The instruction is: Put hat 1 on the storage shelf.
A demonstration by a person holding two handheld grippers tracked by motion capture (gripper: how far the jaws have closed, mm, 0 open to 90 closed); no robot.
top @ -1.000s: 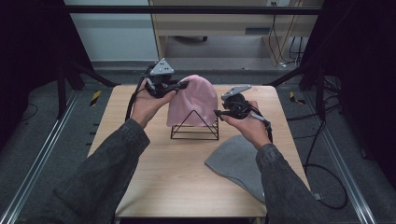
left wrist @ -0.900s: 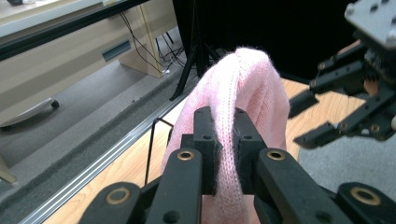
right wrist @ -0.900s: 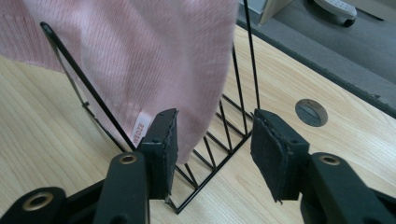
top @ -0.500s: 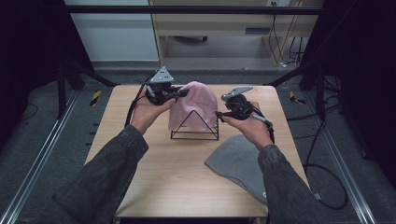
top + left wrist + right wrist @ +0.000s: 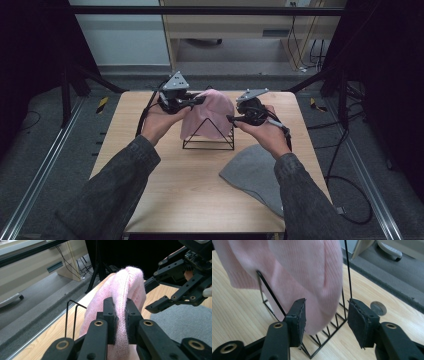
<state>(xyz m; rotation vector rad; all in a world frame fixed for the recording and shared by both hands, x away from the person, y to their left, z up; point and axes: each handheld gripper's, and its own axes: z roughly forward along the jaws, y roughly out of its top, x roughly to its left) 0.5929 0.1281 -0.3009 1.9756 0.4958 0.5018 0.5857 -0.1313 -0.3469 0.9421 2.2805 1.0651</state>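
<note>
Pink knit hat (image 5: 120, 297) pinched in left tool (image 5: 120, 322), draped over wire rack (image 5: 208, 137).

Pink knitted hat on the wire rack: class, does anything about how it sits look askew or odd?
Yes. The pink knitted hat hangs lopsided over the black wire rack, bunched at one edge where the left gripper pinches it, not yet smoothed down.

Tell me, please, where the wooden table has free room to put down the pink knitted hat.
Free: the wooden table in front of the black wire rack, left of the grey knitted hat. Crowded: around the rack, where the pink knitted hat hangs.
</note>
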